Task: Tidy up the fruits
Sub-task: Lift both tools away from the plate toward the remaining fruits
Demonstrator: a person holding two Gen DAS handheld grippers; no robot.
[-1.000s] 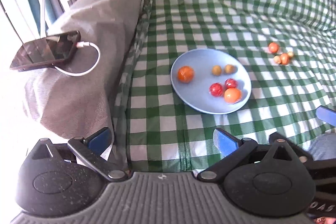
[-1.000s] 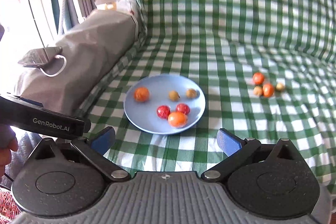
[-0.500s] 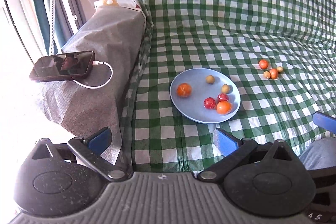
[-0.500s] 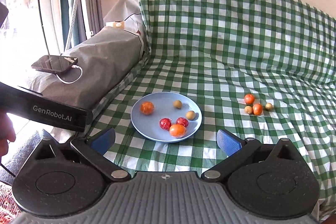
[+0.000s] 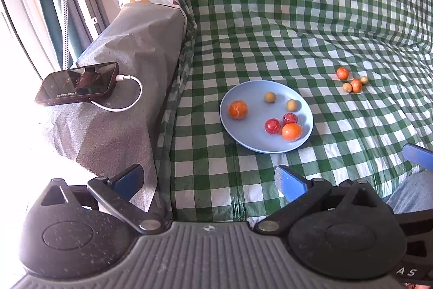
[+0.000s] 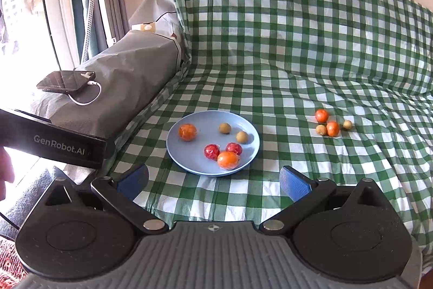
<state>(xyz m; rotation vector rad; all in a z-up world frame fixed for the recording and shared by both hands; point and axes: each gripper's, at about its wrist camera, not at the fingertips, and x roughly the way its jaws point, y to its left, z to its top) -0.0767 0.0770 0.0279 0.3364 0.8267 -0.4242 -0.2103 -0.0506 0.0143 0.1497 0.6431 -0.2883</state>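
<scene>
A sofa draped in a green-and-white checked cloth [image 6: 297, 50] fills most of both views; its far right end runs out of frame. At the left end, a grey cover [image 5: 130, 50] wraps the armrest, and what lies beneath it is hidden. A dark phone [image 5: 78, 83] rests on that armrest with a white cable [image 5: 127, 102] plugged into it; the reflection on its screen is too dim to read.

The left gripper [image 5: 208, 178] hangs low over the front edge of the seat, blue pads wide apart, nothing between them. The right gripper [image 6: 213, 179] sits likewise, spread wide and empty. In the right wrist view the left gripper's black body, printed "GenRobot.AI", crosses the left edge, cut off, with part of a hand [image 6: 5, 172] behind it.

A light blue plate [image 6: 189, 161] lies on the seat cushion ahead of both grippers. On it are six fruits: two orange ones [image 6: 228, 160], two red ones [image 6: 212, 151] touching the nearer orange one, and two small tan ones [image 6: 224, 128]. The orange and red ones look shiny, perhaps wrapped; I cannot tell.

Well apart to the right, four loose fruits [image 6: 332, 128] cluster on the cloth: two orange-red, two small tan.
</scene>
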